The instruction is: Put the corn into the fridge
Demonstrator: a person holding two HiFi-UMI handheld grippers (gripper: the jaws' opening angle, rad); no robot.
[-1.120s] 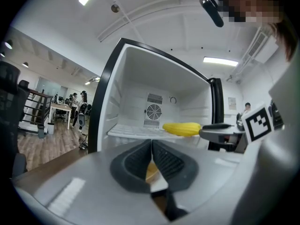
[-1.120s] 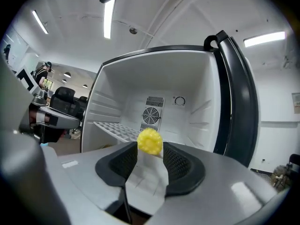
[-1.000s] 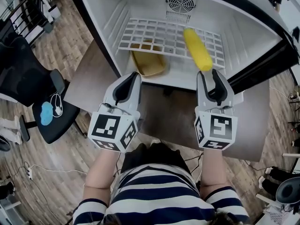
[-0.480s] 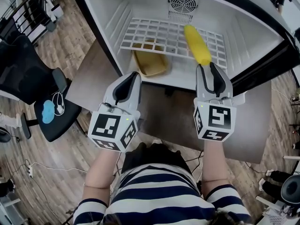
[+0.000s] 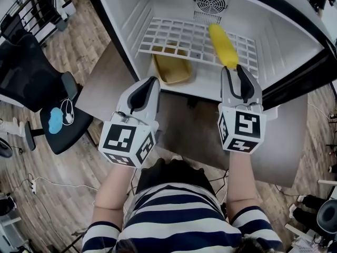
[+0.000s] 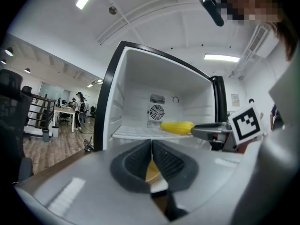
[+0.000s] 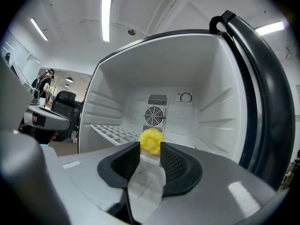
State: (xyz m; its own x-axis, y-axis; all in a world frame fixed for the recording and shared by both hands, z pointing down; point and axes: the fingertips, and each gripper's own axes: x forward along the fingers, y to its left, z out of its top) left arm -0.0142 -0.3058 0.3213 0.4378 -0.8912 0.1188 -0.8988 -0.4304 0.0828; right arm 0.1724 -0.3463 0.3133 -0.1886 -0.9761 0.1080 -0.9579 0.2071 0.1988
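A yellow corn cob lies on the white wire shelf inside the open fridge, right of centre. My right gripper stands just in front of the cob's near end, jaws partly apart with nothing between them. In the right gripper view the corn shows end-on just beyond the right gripper. My left gripper is shut and empty in front of the fridge's left half. In the left gripper view the corn lies on the shelf beyond the left gripper.
A yellow dish sits below the shelf on the fridge floor. A round fan grille is on the back wall. The fridge stands on a brown table. A black chair and a stool with a blue object are at the left.
The right gripper has drawn back a little from the corn and its jaws have narrowed. The corn stays on the shelf. The left gripper has not moved.
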